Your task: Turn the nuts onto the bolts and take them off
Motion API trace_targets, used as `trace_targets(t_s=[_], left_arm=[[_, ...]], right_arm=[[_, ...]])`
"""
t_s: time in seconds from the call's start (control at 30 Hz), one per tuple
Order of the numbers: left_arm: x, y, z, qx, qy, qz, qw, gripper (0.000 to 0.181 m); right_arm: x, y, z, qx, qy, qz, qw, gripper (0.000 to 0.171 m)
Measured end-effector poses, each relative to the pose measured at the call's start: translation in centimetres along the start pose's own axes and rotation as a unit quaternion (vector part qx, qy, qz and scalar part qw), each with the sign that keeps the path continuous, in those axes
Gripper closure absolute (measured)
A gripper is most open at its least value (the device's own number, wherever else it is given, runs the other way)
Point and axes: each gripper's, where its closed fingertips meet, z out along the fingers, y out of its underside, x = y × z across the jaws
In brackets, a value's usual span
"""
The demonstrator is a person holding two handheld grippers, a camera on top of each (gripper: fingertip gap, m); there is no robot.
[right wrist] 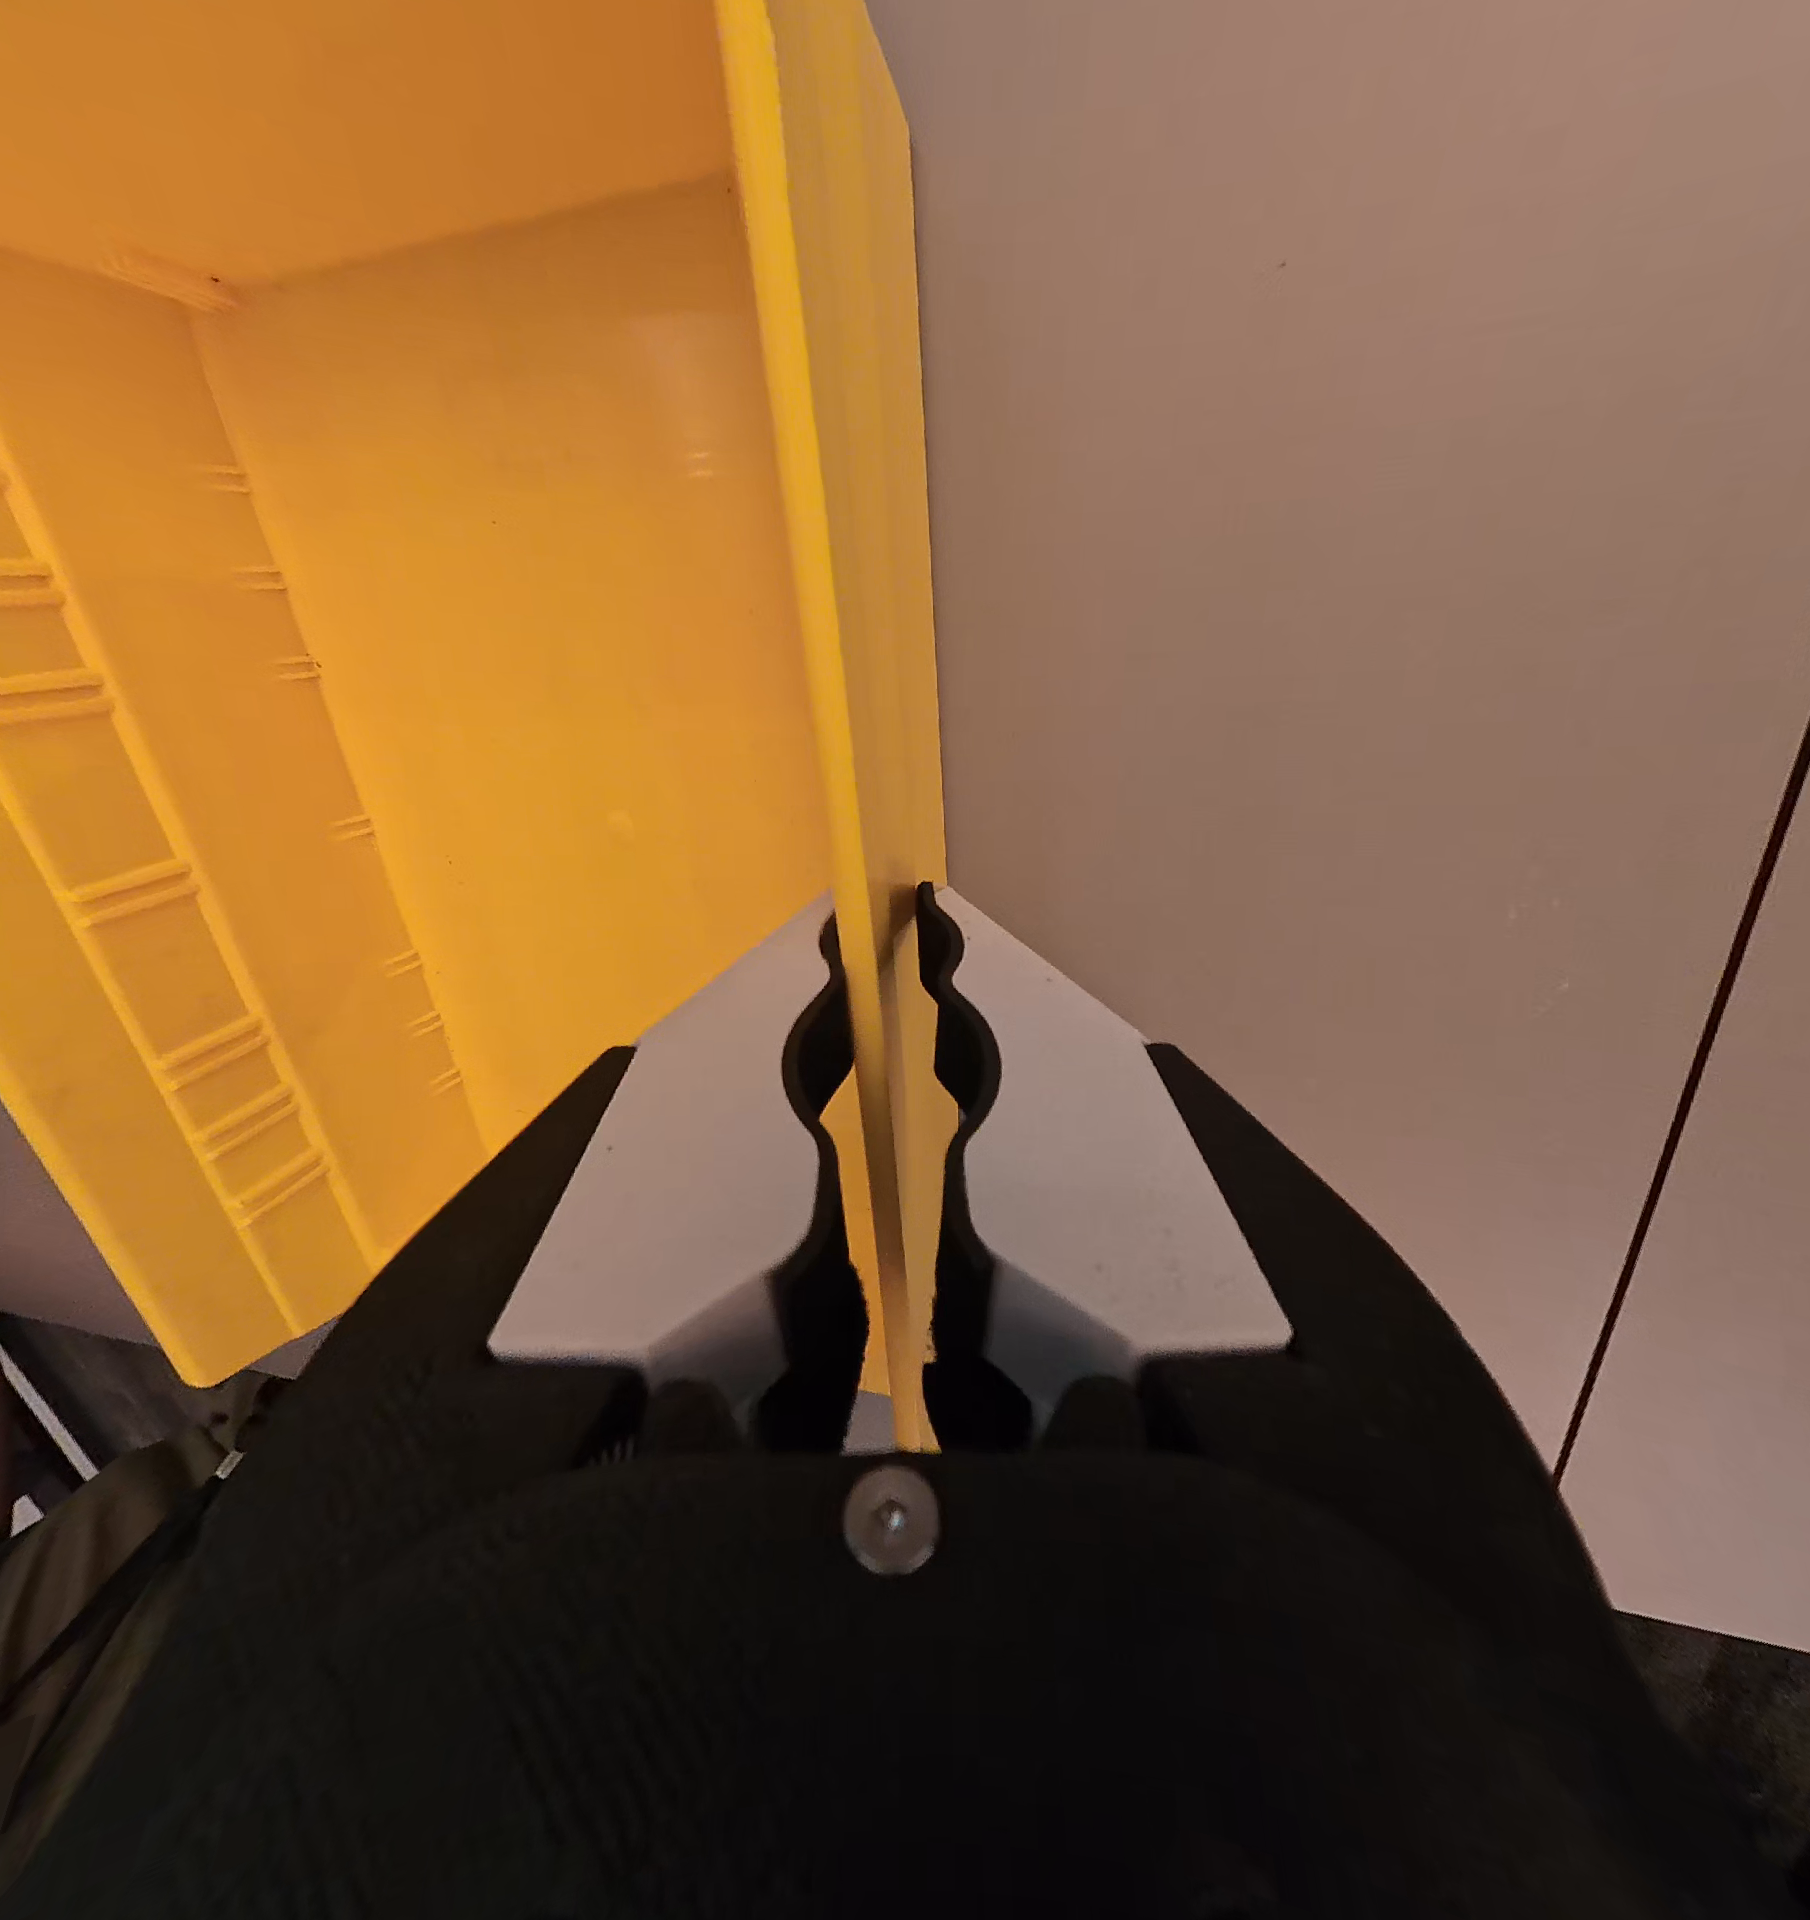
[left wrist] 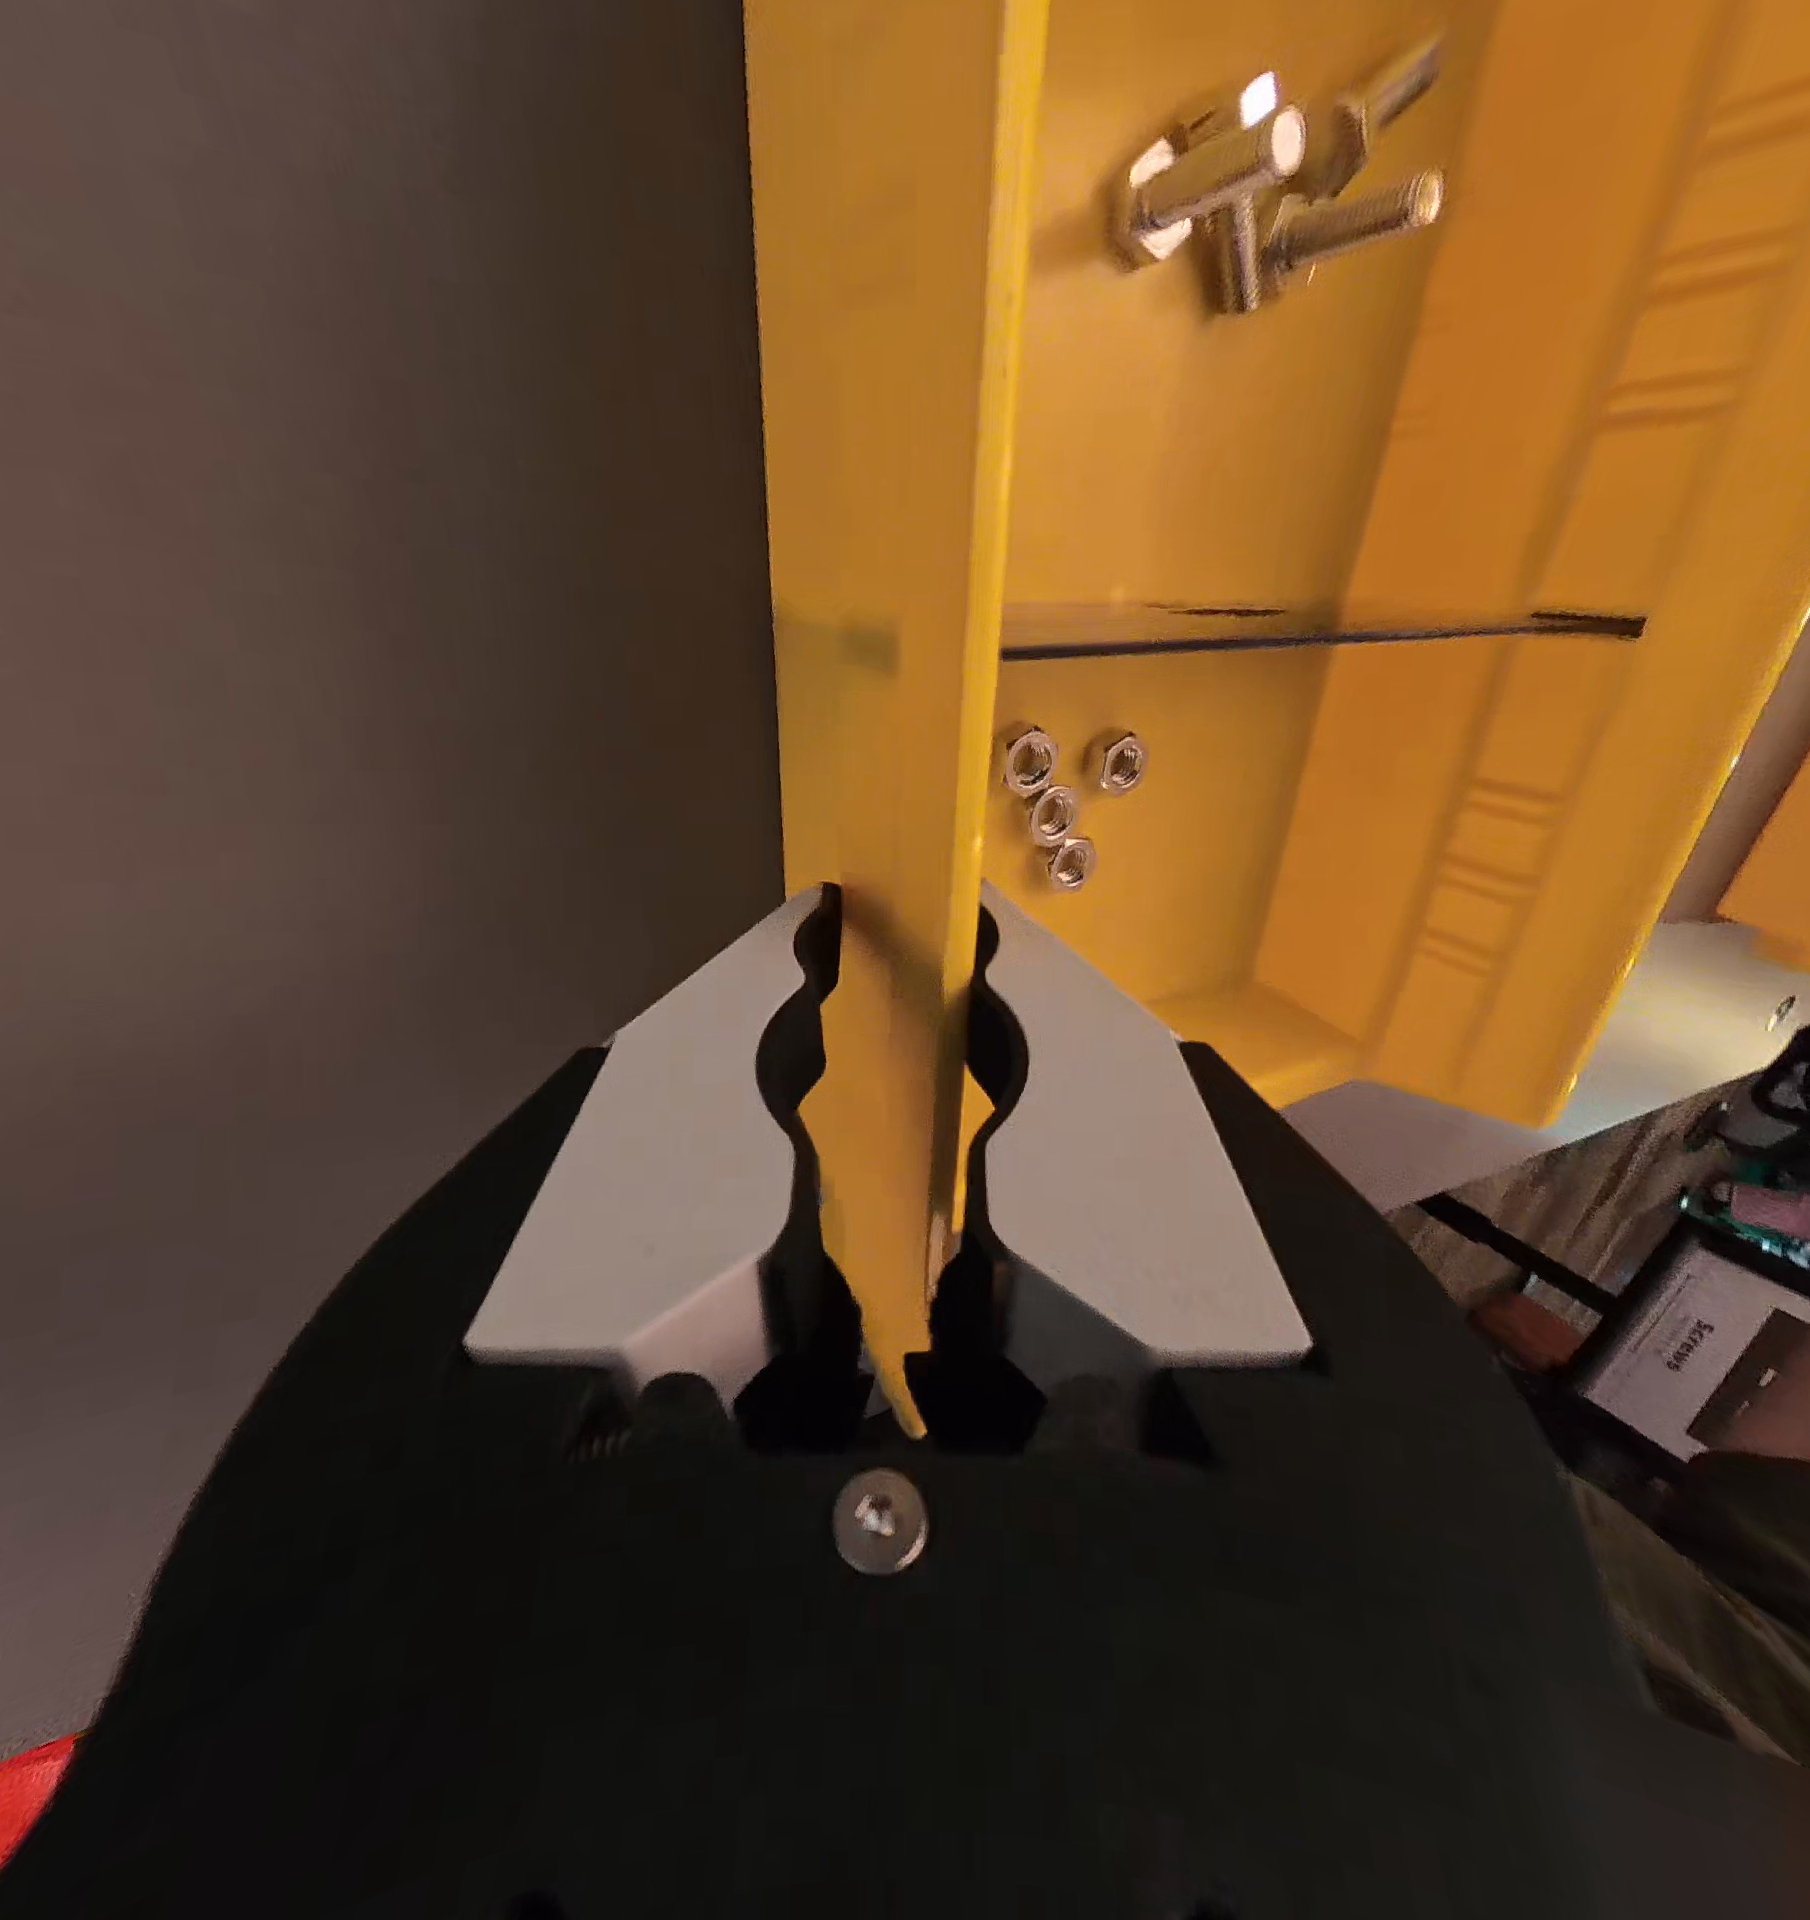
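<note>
The left tongs (left wrist: 906, 1049) are clenched on one thin side wall of a yellow bin (left wrist: 1192, 499). The right tongs (right wrist: 885, 1039) are clenched on the wall at the other side of the yellow bin (right wrist: 527, 582). So both tongs hold the bin at once, one on each side.

Past the tips of the left tongs and a bit to their right, four small nuts (left wrist: 1062, 805) lie close together on the bin floor. Farther ahead, behind a dark divider (left wrist: 1316, 625), a few shiny bolts (left wrist: 1265, 197) lie in a pile.

The bin looks like stiff, smooth plastic and is probably light, so a thin wall could slip if the squeeze is weak. The nuts and bolts are hard metal. They will not break, but they are small and smooth and may roll or slide away. I think a nut is best pinched on its flat sides, and a bolt by its head or bare end.

Low down to the right of the left tongs, off the grey desk (left wrist: 361, 520), a white box (left wrist: 1690, 1361) has some writing on it. The bin shows no label that I can see.
</note>
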Motion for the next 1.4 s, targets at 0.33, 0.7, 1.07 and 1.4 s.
trace_targets(t_s=[0.33,0.7,1.07,1.4], left_arm=[[-2.0,-4.7,-0.9,0.109,0.019,-0.058,0.992,0.16],[-5.2,-5.7,-2.8,0.182,0.006,-0.115,0.977,0.161],[-4.0,-5.8,-2.2,0.169,0.023,-0.099,0.98,0.16],[-3.0,-6.0,-1.8,0.157,0.027,-0.079,0.984,0.159]], right_arm=[[0.0,0.0,0.0,0.003,-0.004,-0.003,1.0,0.163],[0.0,0.0,0.0,0.002,-0.002,-0.003,1.0,0.163],[0.0,0.0,0.0,0.011,0.001,0.017,1.0,0.163],[0.3,-0.5,0.0,0.024,0.016,0.076,0.997,0.163]])
